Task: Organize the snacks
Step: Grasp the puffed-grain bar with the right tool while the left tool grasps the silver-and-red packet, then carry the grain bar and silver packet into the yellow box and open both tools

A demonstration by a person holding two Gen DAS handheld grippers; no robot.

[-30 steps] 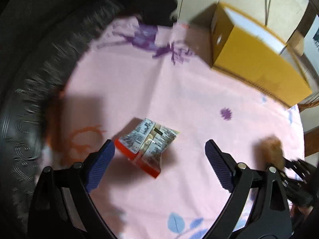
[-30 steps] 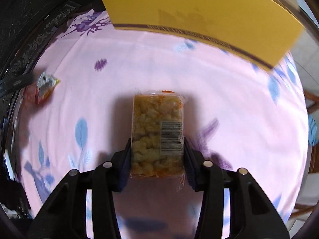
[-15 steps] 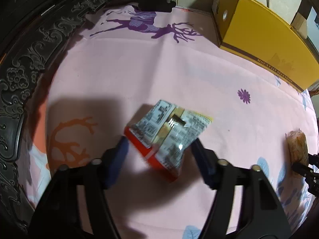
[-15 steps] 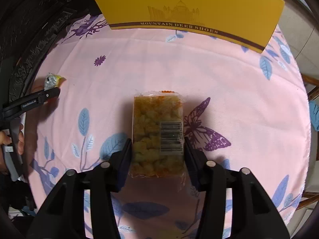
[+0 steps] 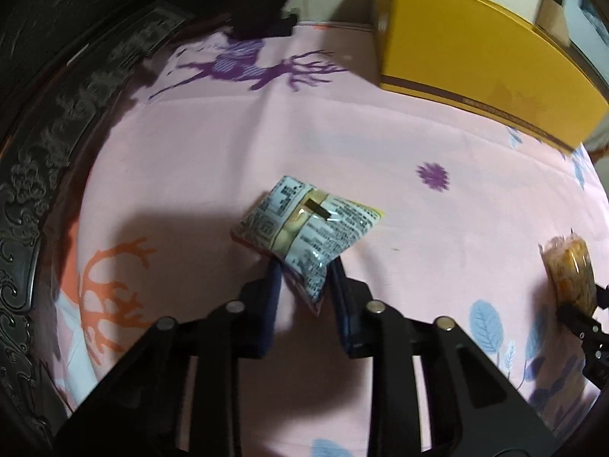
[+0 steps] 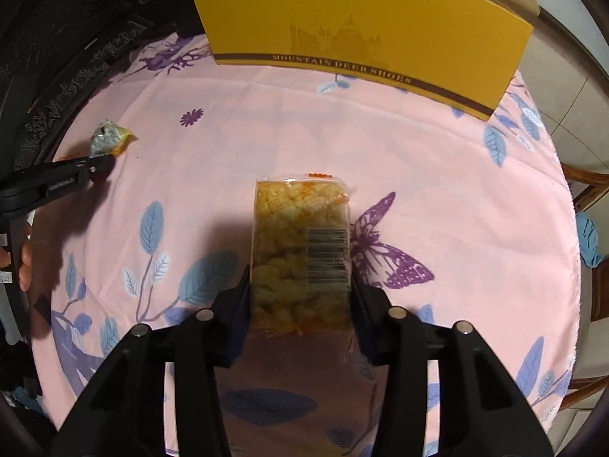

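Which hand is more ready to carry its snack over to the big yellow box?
Right. Its gripper grips the clear puffed-snack packet squarely, facing the yellow cardboard box. The left gripper is closing on a corner of the small silver pouch.

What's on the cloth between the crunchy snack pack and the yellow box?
Nothing but bare pink cloth with printed leaves. The right wrist view shows the stretch from the snack pack to the yellow box clear of other snacks.

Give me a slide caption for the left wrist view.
Left tool closing on a small white printed snack packet over the pink patterned tablecloth.
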